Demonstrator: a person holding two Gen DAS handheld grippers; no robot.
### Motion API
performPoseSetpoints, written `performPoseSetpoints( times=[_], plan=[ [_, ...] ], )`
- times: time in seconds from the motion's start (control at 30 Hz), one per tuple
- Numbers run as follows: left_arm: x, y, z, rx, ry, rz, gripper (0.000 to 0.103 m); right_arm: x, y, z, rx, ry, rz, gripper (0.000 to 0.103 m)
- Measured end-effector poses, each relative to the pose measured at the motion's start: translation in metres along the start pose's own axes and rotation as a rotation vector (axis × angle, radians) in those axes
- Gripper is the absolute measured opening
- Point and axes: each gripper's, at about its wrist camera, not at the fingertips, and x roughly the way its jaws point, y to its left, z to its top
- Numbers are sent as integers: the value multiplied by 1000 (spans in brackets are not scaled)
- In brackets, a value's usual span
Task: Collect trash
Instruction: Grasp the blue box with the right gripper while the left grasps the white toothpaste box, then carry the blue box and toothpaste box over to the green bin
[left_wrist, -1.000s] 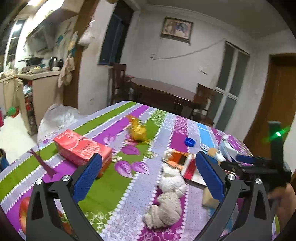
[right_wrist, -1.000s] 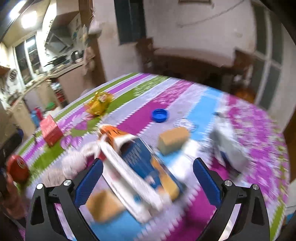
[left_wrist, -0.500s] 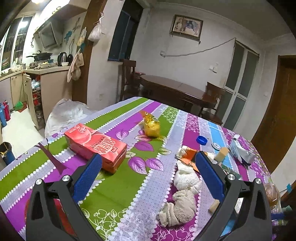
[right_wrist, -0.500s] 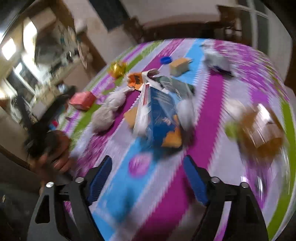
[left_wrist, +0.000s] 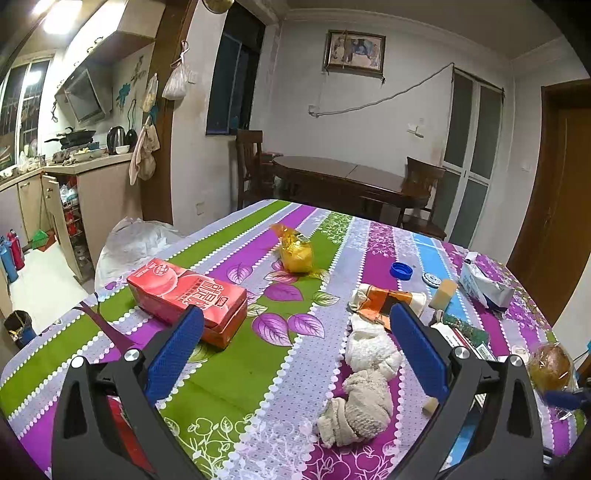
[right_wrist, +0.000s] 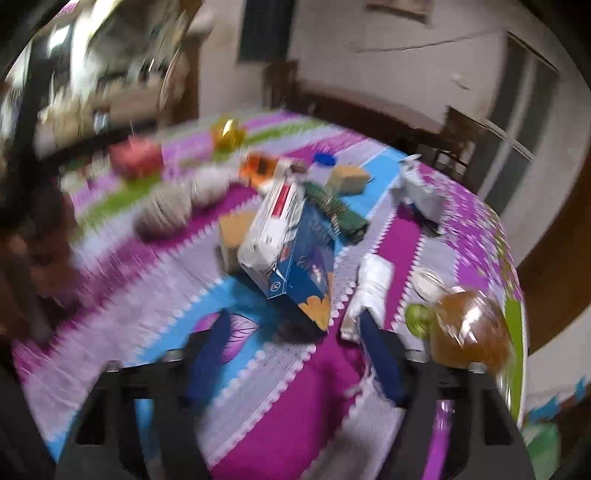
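The trash lies spread over the striped tablecloth, and the piece nearest to the right gripper is the blue and white carton, which lies flat just ahead of its fingertips and a little to the left of their middle. Just to the right of the right finger lies a crumpled white wrapper, and further right a clear bag with a brown thing inside. The jaws of the right gripper are closing, but nothing is between them yet; only bare cloth shows in the gap. I cannot tell for sure which piece it aims at, and the picture is blurred. To do this step well, I think the hand should slow down first, then keep the jaws wide enough for the carton, which looks broad, and take it across its narrow side. If the wrapper is the aim, the half-closed jaws fit better, but the fingers must come low to the cloth without pinching it. The left gripper hangs released over the table, with a red carton near its left finger and two crumpled cloth lumps between the fingers and further ahead, not touched.
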Motion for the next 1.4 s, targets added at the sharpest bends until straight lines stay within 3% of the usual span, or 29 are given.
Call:
performPoseSetpoints(
  times=[0.1, 0.13, 0.17, 0.2, 0.33, 0.47, 0.63, 0.7, 0.77, 0.9, 0.93, 1.0, 1.07, 1.2, 1.4],
  plan=[
    [3, -1, 0, -1, 20, -17, 97, 24, 4, 6, -119, 36, -36, 43],
    [4, -2, -1, 5, 32, -26, 97, 26, 5, 6, -143, 39, -50, 35],
    [4, -3, -1, 10, 35, -30, 97, 30, 7, 6, -161, 47, -63, 20],
    [4, -4, -1, 14, 34, -31, 97, 28, 7, 5, -160, 39, -79, 16],
    [3, -7, -3, 31, 39, -63, 97, -19, 11, -10, -91, -58, -81, 13],
    [8, -23, -7, 76, 110, -153, 97, -78, 23, -36, 41, -152, 26, 13],
    [27, -68, 2, 104, 332, -328, 97, -129, 25, -82, 203, -240, 84, 13],
    [38, -92, 3, 141, 382, -324, 97, -139, 20, -96, 256, -264, 84, 13],
    [54, -111, -1, 162, 428, -262, 97, -144, 16, -108, 301, -276, 83, 13],
    [82, -132, -17, 142, 593, -303, 97, -147, 8, -133, 367, -262, 69, 13],
    [85, -134, -20, 134, 600, -309, 94, -146, 6, -137, 376, -258, 60, 13],
    [84, -137, -22, 139, 588, -326, 65, -146, 2, -144, 394, -264, 52, 13],
    [85, -141, -24, 165, 610, -388, 40, -142, -7, -146, 418, -274, 49, 13],
    [74, -136, -21, 159, 577, -471, 28, -146, -16, -153, 466, -311, 22, 13],
    [23, -124, 2, 167, 441, -508, 27, -148, -22, -153, 512, -345, -43, 13]
  ],
)
